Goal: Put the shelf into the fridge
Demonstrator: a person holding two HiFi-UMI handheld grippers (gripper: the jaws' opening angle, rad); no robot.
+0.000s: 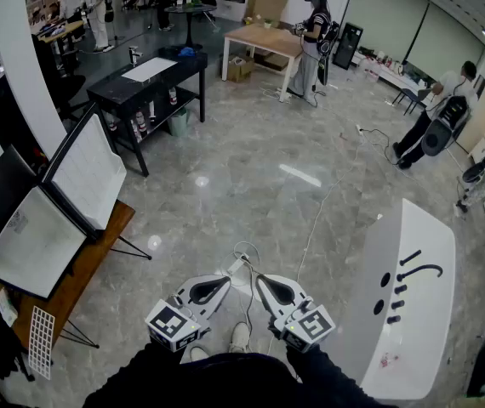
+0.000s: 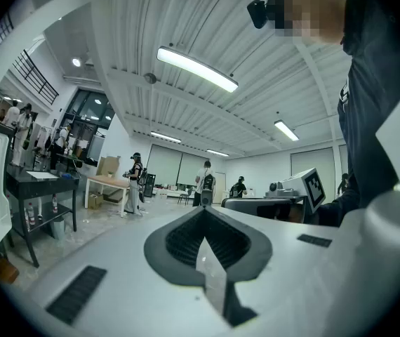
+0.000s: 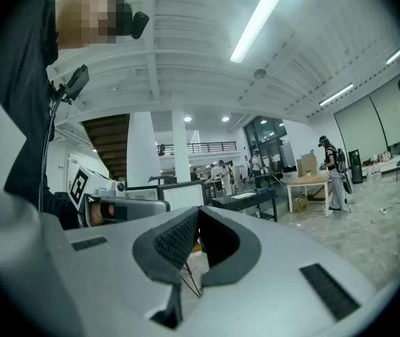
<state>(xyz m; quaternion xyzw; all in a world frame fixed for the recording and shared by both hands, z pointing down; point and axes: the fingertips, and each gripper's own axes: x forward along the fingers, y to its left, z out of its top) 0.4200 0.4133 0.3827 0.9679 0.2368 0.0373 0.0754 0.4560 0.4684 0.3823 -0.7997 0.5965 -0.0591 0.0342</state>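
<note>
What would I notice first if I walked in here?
The left gripper and right gripper, both shut and empty, sit side by side at the bottom of the head view. A big white slab with black marks is at their right. White panels rest on a wooden table at the left.

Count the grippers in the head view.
2. The left gripper sits low, left of centre; the right gripper beside it on the right. Both shut, empty. None seems hidden.

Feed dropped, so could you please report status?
Left hand-held gripper and right hand-held gripper shut, empty. Shelf not held; white framed panels on wooden table, left. Cable on floor ahead.
</note>
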